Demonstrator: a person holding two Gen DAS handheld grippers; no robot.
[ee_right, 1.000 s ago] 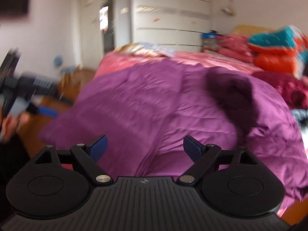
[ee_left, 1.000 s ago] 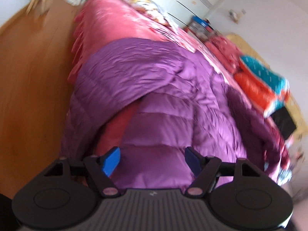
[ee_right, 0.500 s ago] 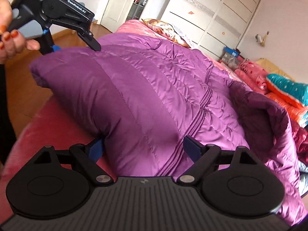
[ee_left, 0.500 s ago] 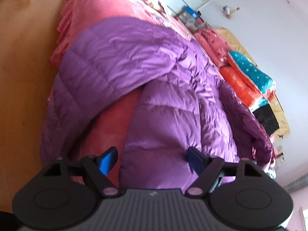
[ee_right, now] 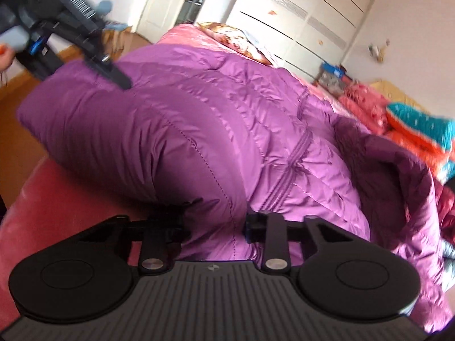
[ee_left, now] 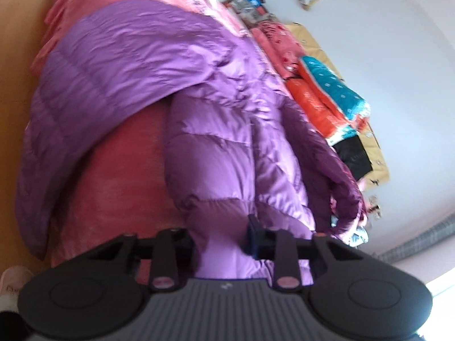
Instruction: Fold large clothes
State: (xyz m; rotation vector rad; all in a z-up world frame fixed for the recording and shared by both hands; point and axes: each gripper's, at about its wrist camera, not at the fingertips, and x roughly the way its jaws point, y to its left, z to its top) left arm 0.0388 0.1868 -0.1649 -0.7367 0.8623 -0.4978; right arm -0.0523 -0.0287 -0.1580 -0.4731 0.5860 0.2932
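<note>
So the big purple puffer jacket [ee_right: 227, 130] is spread out over the pink bed [ee_left: 119, 176], hood end toward the stacked folded bedding [ee_left: 327, 96] by the wall; the left claw [ee_left: 220, 234] has just been closing and is now clamped on a fold of the jacket's edge, fabric bunched between its fingers; the right claw [ee_right: 214, 227] has just been closing too and pinches the jacket near the zipper; the left claw also shows in the right view, up at the far side of the jacket; white wardrobe [ee_right: 307, 20] behind.
</note>
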